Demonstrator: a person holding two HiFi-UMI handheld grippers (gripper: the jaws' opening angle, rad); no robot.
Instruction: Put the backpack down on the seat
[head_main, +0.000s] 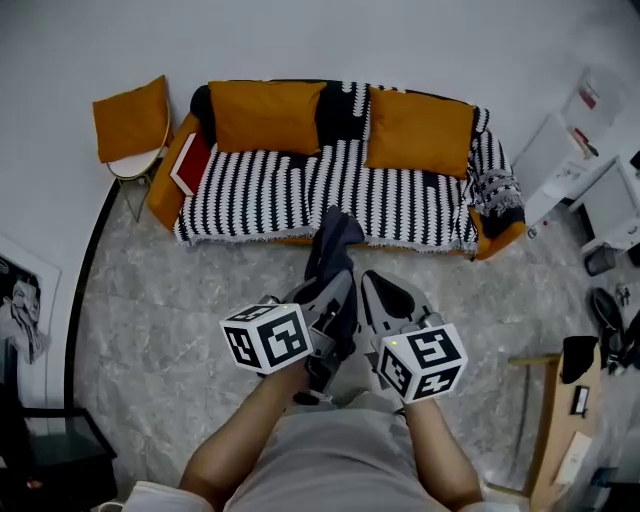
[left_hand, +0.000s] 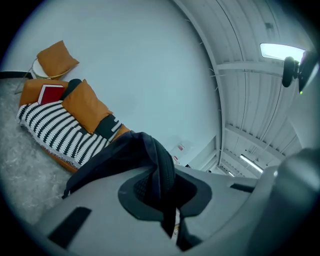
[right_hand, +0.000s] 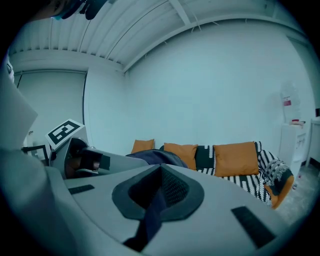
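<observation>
A dark navy backpack (head_main: 333, 248) hangs in the air in front of me, between my two grippers and above the marble floor. My left gripper (head_main: 332, 300) is shut on one of its dark straps (left_hand: 163, 172), which runs up through the closed jaws. My right gripper (head_main: 383, 300) is shut on a blue strap (right_hand: 152, 216), and the bag's body (right_hand: 159, 157) bulges just beyond it. The sofa seat (head_main: 330, 198), under a black-and-white striped cover, lies straight ahead, a short way past the bag.
Two orange cushions (head_main: 265, 115) lean on the sofa back and a red book (head_main: 190, 162) lies at its left end. A small round table (head_main: 135, 165) with another cushion stands left of the sofa. White cabinets (head_main: 590, 175) and a wooden desk (head_main: 565, 420) are at the right.
</observation>
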